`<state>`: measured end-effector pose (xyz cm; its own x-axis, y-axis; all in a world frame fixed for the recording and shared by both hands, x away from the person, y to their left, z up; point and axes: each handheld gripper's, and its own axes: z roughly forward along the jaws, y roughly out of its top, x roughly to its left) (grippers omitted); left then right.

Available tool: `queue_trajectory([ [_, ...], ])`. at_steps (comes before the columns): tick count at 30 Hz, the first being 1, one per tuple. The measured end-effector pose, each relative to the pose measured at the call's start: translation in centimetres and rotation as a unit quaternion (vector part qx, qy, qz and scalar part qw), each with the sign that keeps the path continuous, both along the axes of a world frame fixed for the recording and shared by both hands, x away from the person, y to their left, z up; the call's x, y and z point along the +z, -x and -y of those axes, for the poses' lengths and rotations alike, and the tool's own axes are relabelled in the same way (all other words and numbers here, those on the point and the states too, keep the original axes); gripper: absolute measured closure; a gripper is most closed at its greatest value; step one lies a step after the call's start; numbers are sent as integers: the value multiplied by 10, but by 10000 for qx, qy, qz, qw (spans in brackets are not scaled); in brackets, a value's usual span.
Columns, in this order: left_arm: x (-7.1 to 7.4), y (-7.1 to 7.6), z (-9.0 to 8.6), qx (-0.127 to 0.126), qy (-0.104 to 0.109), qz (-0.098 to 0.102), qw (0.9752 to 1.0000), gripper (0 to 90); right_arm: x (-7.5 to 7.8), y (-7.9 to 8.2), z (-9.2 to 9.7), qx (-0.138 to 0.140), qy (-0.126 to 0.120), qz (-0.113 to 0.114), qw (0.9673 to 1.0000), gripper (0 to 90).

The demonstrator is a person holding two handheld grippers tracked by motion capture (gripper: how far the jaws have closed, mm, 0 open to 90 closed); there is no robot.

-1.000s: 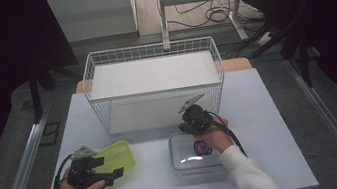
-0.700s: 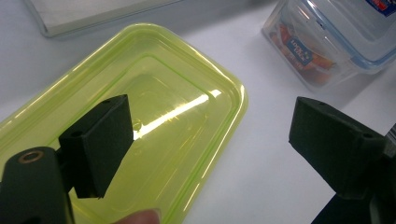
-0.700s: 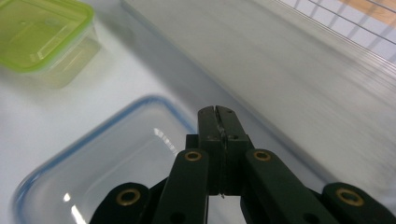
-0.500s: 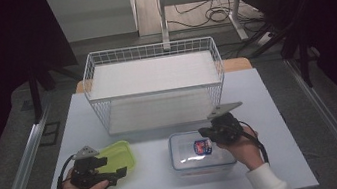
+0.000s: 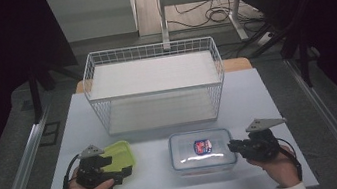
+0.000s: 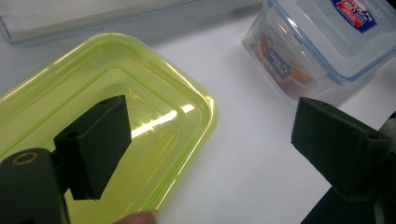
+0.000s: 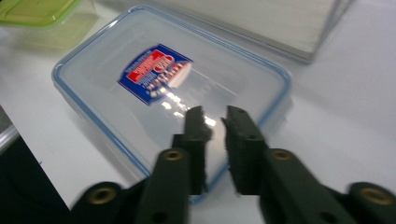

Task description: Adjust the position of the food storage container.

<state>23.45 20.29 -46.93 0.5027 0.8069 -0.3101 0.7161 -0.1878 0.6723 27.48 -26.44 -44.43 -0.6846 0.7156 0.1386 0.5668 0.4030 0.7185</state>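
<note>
A lime-green lidded container [image 5: 117,153] sits at the front left of the white table. My left gripper [image 5: 120,166] is at its near right corner and stands open. In the left gripper view one of my left gripper [image 6: 212,112] jaws hovers over the green container [image 6: 116,93] and the other over bare table. A clear container with a blue-rimmed lid and a red-and-blue label [image 5: 200,151] lies at front centre. My right gripper [image 5: 231,146] points at its right end. In the right gripper view, the right gripper [image 7: 215,116] jaws have just been opening; a narrow gap shows above the clear container [image 7: 154,79], nothing between.
A white wire basket [image 5: 150,51] with a flat white floor stands across the back half of the table [image 5: 258,96]. Bare tabletop lies between the two containers and to the right of the clear one. The table's front edge runs just below both hands.
My right gripper has swung from behind the clear container, near the basket, to its right end and closer to the person. Its jaws have parted slightly. The left gripper has stayed put.
</note>
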Motion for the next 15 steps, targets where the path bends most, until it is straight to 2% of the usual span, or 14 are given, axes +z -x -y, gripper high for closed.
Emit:
queue_trajectory([
  [2,1,0,0,9,19,11,10000,118,-1,3,8,-105,-108,-46,9999,595],
  [4,1,1,0,-7,23,15,10000,123,-4,5,13,-187,-148,-56,9997,515],
  [6,2,2,2,-6,63,60,10000,126,-7,6,19,-246,-325,-149,9991,408],
  [8,3,1,4,3,117,64,9999,125,-8,5,23,-313,-441,-229,9983,361],
  [10,4,1,6,4,153,62,9999,123,-9,5,27,-408,-565,-175,9974,321],
  [15,3,-1,12,-22,200,10,9998,115,-8,6,31,-410,-579,-136,9974,253],
])
